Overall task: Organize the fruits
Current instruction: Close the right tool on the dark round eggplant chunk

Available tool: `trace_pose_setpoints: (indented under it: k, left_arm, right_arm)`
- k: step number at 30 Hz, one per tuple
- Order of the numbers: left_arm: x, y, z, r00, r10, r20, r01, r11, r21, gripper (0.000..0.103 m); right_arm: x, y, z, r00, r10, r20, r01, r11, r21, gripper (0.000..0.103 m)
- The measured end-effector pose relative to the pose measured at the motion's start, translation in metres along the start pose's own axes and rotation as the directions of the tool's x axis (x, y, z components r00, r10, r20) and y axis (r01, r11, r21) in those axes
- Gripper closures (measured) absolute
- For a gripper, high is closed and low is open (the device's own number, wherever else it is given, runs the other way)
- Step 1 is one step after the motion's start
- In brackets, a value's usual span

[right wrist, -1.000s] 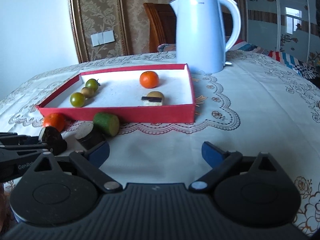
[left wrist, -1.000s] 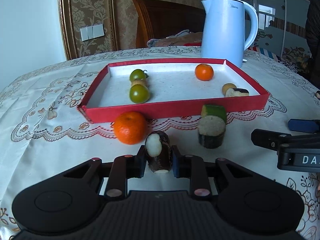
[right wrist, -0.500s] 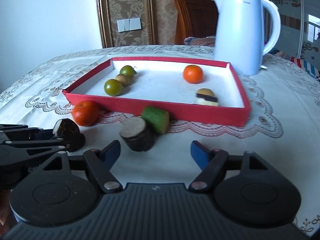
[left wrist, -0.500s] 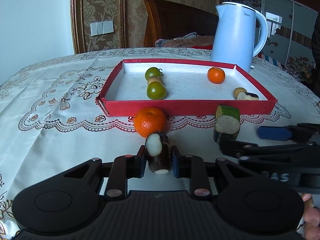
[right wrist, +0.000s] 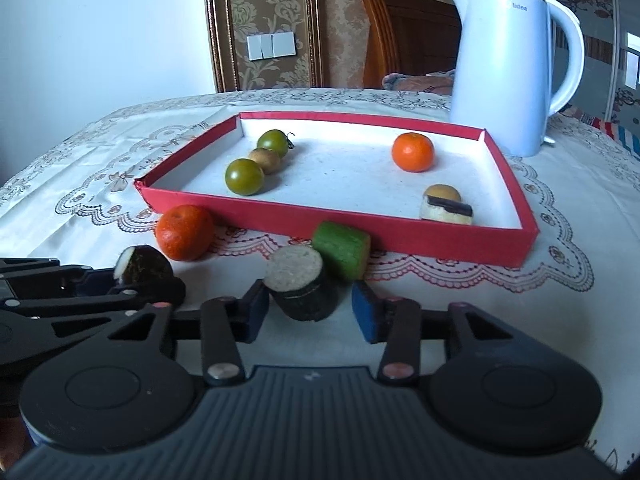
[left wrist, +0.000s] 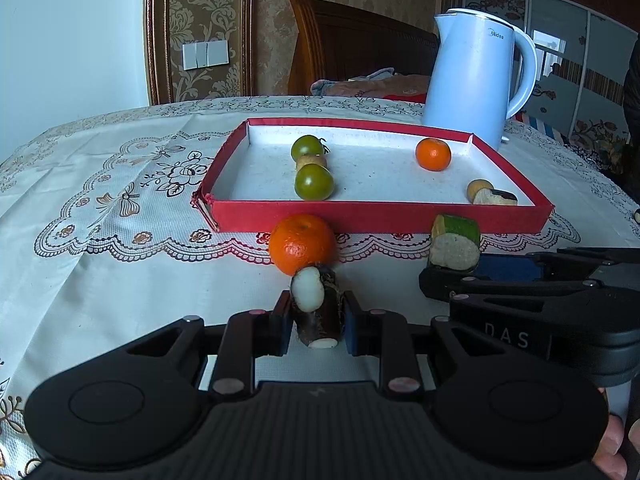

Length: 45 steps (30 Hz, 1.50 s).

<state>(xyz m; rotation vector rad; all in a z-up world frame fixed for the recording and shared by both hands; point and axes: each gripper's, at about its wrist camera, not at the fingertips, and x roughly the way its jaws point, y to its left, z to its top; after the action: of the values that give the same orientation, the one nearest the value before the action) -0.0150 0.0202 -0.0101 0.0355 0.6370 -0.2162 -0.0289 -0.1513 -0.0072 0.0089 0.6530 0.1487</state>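
Presently, findings run from largest item to smallest.

Counter: the counter [left wrist: 120, 280] carries a lace cloth; a kettle [left wrist: 476, 80] stands behind the tray, touching nothing.

Tray: the red tray [right wrist: 400, 236] already holds two green tomatoes [right wrist: 245, 176], a small brown fruit between them, one orange [right wrist: 413, 152] and a cut piece by the right wall. Sorting is judged part done.

Left gripper: the left gripper [left wrist: 316, 320] has its jaws pinching a dark stub [left wrist: 316, 308] with a white cut face, as a second ago. The hand has barely moved. The stub is clear of the tray, near its front wall.

Right gripper: the right gripper [right wrist: 306, 308] has come in from the right over the last second. Its jaws, then spread wide with nothing between them, are closing around a dark slice [right wrist: 300, 284]. The left pad is at the slice; the right pad shows a gap. Grip not yet made.

Loose fruit: a second orange [left wrist: 302, 244] and a green chunk [right wrist: 342, 254] lie just outside the front wall; the chunk touches the slice.

Meaning: both hands are about to be loaded, so two pieces can likely go into the tray next.

Risk: the closing jaws may nudge the chunk.
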Motion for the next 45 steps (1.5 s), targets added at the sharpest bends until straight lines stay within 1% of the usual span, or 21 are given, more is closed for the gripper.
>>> trace_pose_setpoints:
  k: [4, 8, 14, 23, 31, 37, 45]
  left_arm:
    - [0.001, 0.0, 0.0, 1.0, -0.001, -0.004, 0.001, 1.0, -0.002, 0.078]
    - [0.001, 0.002, 0.0, 1.0, -0.005, -0.004, 0.005, 1.0, -0.01, 0.078]
    - [0.001, 0.003, 0.0, 1.0, -0.006, -0.004, 0.006, 1.0, -0.013, 0.078]
    - [0.001, -0.002, 0.0, 1.0, 0.006, 0.001, -0.006, 1.0, 0.009, 0.078]
    - [-0.001, -0.009, 0.001, 1.0, 0.022, 0.02, -0.023, 0.999, 0.03, 0.079]
    - [-0.002, -0.009, 0.002, 1.0, 0.017, 0.016, -0.017, 1.0, 0.014, 0.079]
    - [-0.007, -0.018, 0.005, 0.999, 0.026, 0.036, -0.027, 0.999, 0.044, 0.078]
  right_arm:
    - [0.0, 0.002, 0.0, 1.0, 0.014, 0.003, -0.014, 1.0, -0.01, 0.069]
    - [-0.002, 0.0, 0.0, 1.0, 0.022, 0.01, -0.022, 1.0, -0.002, 0.07]
    - [-0.011, -0.007, -0.004, 1.0, -0.002, 0.016, 0.001, 1.0, 0.018, 0.07]
    - [-0.031, -0.009, -0.013, 0.997, -0.033, 0.07, 0.033, 0.999, 0.002, 0.07]
    - [-0.033, -0.016, -0.013, 0.996, -0.052, 0.077, 0.049, 0.998, 0.035, 0.07]
    - [-0.035, -0.019, -0.014, 0.995, -0.06, 0.082, 0.056, 0.997, 0.052, 0.07]
    - [-0.04, -0.026, -0.016, 0.993, -0.073, 0.096, 0.065, 0.995, 0.077, 0.07]
